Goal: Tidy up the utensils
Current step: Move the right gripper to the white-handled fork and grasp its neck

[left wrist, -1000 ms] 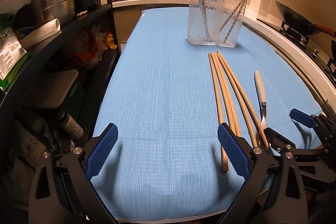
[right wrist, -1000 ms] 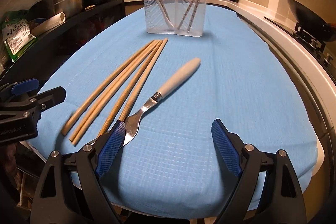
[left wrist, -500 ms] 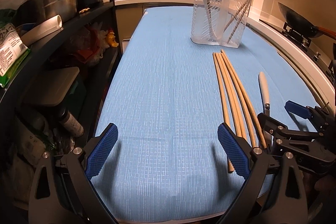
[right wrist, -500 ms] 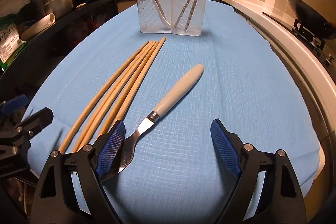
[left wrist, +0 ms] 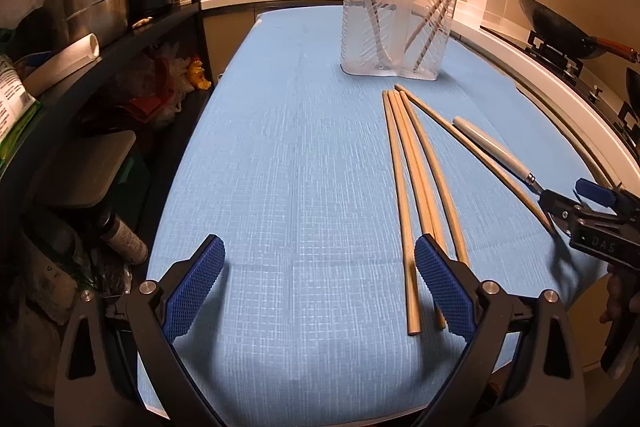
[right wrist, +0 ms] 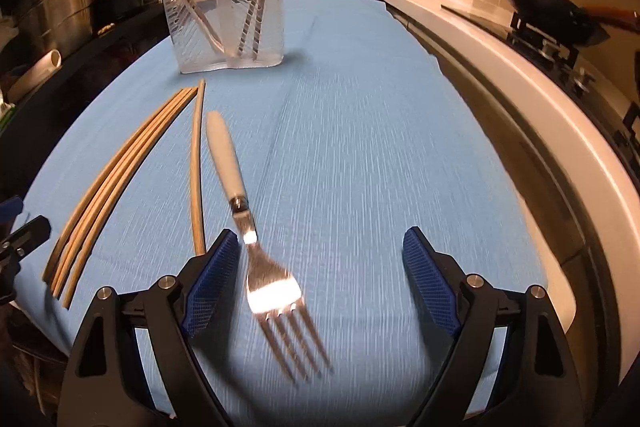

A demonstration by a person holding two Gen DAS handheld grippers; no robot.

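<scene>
A fork point(right wrist: 256, 251) lies on the blue cloth point(right wrist: 380, 147) in the lower middle of the right wrist view. It has a pale, smooth handle that points up the frame and a shiny metal head with four prongs that point down the frame. It looks a bit blurry. The right gripper point(right wrist: 320, 275) is spread wide, and the fork's head sits between its blue pads, close to the left pad, but not squeezed.

Four long wooden chopsticks point(left wrist: 416, 179) lie on the cloth just left of the fork. One is apart from the other three.

A clear plastic holder point(left wrist: 394, 23) stands at the top of the frame with a few sticks inside.

The left gripper point(left wrist: 320, 283) is spread wide too, with only cloth between its pads.
</scene>
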